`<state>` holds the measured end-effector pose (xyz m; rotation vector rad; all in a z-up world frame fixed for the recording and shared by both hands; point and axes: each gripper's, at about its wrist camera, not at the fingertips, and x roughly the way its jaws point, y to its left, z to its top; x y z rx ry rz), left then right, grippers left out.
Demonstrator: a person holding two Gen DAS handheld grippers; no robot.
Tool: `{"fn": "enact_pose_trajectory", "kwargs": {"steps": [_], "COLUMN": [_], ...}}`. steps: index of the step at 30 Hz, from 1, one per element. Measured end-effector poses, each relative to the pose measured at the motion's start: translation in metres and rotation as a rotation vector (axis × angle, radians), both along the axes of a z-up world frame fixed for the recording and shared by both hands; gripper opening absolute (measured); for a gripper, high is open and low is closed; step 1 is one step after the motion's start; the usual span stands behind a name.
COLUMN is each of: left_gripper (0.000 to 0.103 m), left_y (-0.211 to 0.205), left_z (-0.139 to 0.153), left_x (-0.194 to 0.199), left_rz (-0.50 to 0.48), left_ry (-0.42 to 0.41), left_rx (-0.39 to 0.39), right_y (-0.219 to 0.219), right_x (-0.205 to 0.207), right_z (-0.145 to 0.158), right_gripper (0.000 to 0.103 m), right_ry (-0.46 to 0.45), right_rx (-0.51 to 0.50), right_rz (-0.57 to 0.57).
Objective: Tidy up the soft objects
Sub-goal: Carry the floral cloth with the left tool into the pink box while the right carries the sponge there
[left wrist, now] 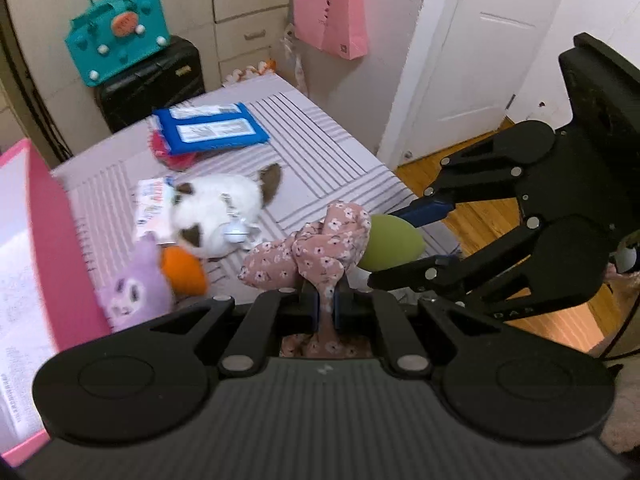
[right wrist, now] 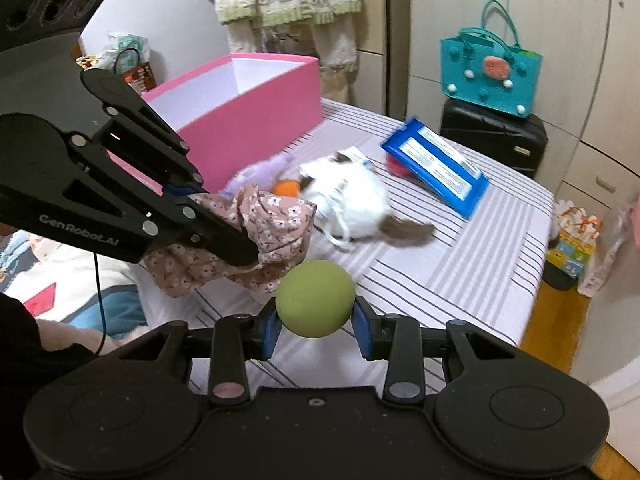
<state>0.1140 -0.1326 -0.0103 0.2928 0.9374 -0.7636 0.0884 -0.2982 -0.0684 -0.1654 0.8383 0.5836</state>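
Left gripper (left wrist: 328,304) clamped on floral cloth (left wrist: 316,248) draped forward, right gripper (right wrist: 316,328) clamped across green sponge (right wrist: 315,299) lying lengthwise along gripper

On the bed (right wrist: 460,264), the plush cat (right wrist: 352,200) lies at centre. In the right wrist view, the open box (right wrist: 256,120) stands behind and left of it, 2 smaller plush toys (right wrist: 276,176) lie between them, and the flat packet (right wrist: 436,166) leans to its right. Beyond the bed, a handbag (right wrist: 490,76) sits on a suitcase (right wrist: 494,138).
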Motion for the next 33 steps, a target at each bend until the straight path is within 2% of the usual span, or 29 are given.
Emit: {"fn": "enact_pose_trajectory", "kwargs": {"steps": [7, 13, 18, 26, 30, 33], "left_gripper": [0.006, 0.006, 0.006, 0.006, 0.006, 0.006], "left_y": [0.040, 0.083, 0.119, 0.173, 0.196, 0.213], "left_z": [0.025, 0.053, 0.065, 0.062, 0.049, 0.035], "left_x": [-0.005, -0.007, 0.004, 0.038, 0.066, 0.091], "left_rz": [0.042, 0.112, 0.185, 0.311, 0.377, 0.432], "left_ry": [-0.027, -0.104, -0.134, -0.138, -0.157, -0.140], "left_rx": [-0.008, -0.023, -0.031, -0.052, -0.001, 0.003], "right_y": [0.032, 0.067, 0.101, 0.151, 0.172, 0.190], "right_x": [0.007, 0.017, 0.031, 0.078, 0.103, 0.121], "right_z": [0.026, 0.054, 0.073, 0.081, 0.081, 0.075], "right_gripper": [0.042, 0.042, 0.042, 0.042, 0.042, 0.042], "right_ry": [-0.017, -0.073, -0.126, -0.135, -0.161, -0.185], "right_rx": [0.005, -0.021, -0.028, -0.044, -0.055, -0.106], "right_rz": [0.061, 0.141, 0.216, 0.288, 0.290, 0.299]}}
